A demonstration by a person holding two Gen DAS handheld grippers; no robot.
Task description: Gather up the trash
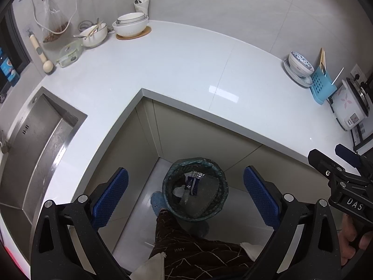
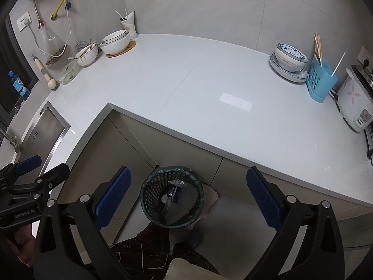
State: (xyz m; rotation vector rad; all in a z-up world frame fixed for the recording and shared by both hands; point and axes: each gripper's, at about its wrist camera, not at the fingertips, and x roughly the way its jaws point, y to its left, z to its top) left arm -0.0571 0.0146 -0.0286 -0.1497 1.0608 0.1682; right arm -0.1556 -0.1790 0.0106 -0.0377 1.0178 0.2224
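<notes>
A dark mesh trash bin with a green liner stands on the floor in the corner under the counter, also in the right wrist view. Inside lie a blue-and-white wrapper, crumpled foil and grey scraps. My left gripper hangs open high above the bin, nothing between its blue pads. My right gripper is open too, empty, over the bin. Each gripper shows at the edge of the other's view: the right one, the left one.
An L-shaped white counter wraps the corner. Steel sink at left, stacked bowls at the back, bowl on plate, blue utensil holder and rice cooker at right. A person's patterned trouser leg stands beside the bin.
</notes>
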